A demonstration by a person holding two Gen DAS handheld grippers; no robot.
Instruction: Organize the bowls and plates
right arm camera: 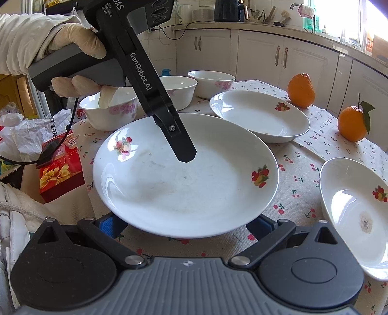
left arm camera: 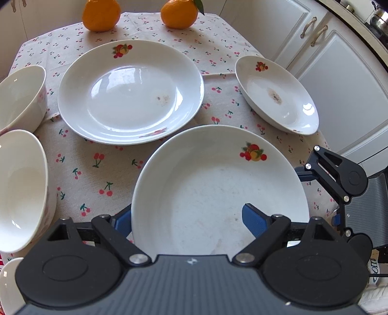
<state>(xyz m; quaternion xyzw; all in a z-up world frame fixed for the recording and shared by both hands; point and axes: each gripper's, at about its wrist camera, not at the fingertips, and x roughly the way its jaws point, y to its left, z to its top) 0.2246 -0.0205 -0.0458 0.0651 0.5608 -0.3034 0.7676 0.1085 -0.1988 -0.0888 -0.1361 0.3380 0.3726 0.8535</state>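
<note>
Plate [left arm camera: 218, 184] | clamped by left tool [left arm camera: 186, 218] | right tool [right arm camera: 179, 225] spread

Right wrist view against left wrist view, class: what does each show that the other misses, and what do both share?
Only the right wrist view shows the gloved hand holding the left gripper, a third bowl and a red box. Only the left wrist view shows that gripper's blue jaws straddling the near plate's rim. Both share that plate, a far plate, a stained plate, two oranges and the cherry-print cloth.
</note>
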